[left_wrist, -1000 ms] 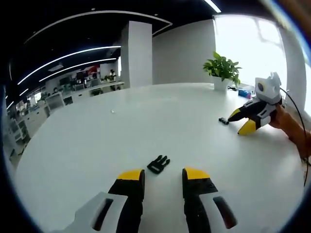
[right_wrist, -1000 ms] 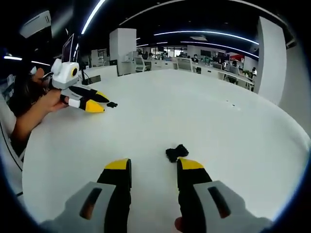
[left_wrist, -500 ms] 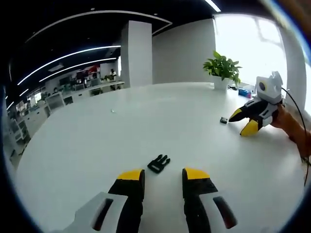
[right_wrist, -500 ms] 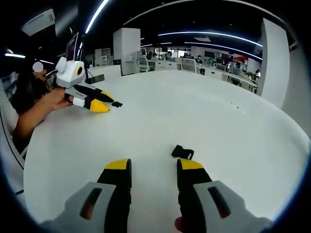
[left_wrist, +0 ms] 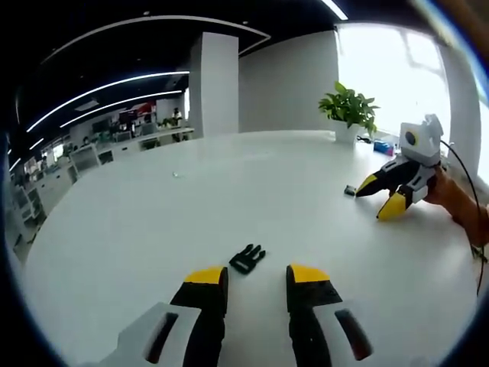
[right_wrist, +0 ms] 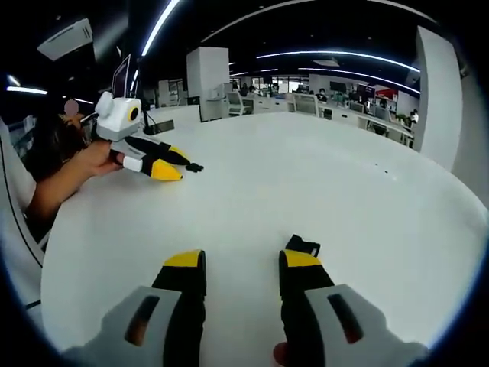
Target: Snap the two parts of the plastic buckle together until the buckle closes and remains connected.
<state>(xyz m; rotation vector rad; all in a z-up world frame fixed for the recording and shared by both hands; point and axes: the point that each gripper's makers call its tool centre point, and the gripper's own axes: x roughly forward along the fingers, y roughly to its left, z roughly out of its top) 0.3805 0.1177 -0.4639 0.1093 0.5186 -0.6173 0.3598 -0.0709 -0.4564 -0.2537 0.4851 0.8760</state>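
white office desk (left_wrist: 137,222): pronged buckle part (left_wrist: 248,258) lies lower centre, just beyond the left hand-held gripper (left_wrist: 258,277), jaws apart; socket part (right_wrist: 302,246) touches the right hand-held gripper (right_wrist: 242,261), jaws apart.

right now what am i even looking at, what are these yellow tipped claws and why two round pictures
A person holds a two-jaw gripper in each hand, and a small fisheye camera rides on each one, so each round picture looks out along its own jaws.

In the left gripper view, the left gripper is open over a white table, with the pronged buckle half lying just ahead of it. At the far right is the other gripper, held in a hand.

In the right gripper view, the right gripper is also open, and the other buckle half sits right at the tip of one jaw. Nothing is gripped yet, and the two halves lie apart. A potted plant stands at the table's far edge.
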